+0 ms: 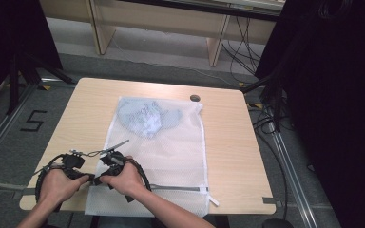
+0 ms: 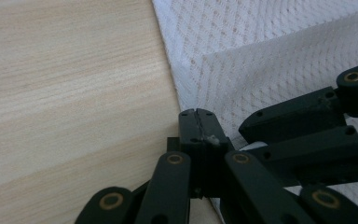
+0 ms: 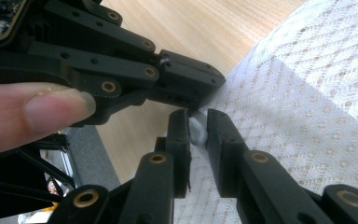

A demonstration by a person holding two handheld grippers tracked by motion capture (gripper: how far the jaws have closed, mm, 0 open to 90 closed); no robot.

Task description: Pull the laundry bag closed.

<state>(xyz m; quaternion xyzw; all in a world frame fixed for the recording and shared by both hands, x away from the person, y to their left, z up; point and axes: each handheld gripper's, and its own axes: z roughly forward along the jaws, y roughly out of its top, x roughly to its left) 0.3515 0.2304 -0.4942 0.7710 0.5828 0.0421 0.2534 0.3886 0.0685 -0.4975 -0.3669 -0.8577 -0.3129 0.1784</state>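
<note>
A white mesh laundry bag (image 1: pixel 171 152) lies flat on the wooden table (image 1: pixel 228 142) with a pale blue garment (image 1: pixel 147 116) inside its far end. A grey zipper (image 1: pixel 180 188) runs along its near end. Both grippers meet at the bag's near left corner. My left gripper (image 2: pixel 196 114) is shut, with a scrap of the bag's white edge (image 2: pixel 212 138) pinched at its tips. My right gripper (image 3: pixel 197 116) faces it tip to tip, its jaws pressing on a small white piece (image 3: pixel 198 130) at the bag's edge (image 3: pixel 307 93). From above, the left gripper (image 1: pixel 89 177) and right gripper (image 1: pixel 100 179) nearly touch.
A small dark round hole cover (image 1: pixel 195 98) sits near the table's far edge. A thumb (image 3: pixel 51 112) rests on the left gripper's body. Bare wood (image 2: pixel 74 93) lies left of the bag. Cables and a black curtain (image 1: pixel 332 118) stand to the right of the table.
</note>
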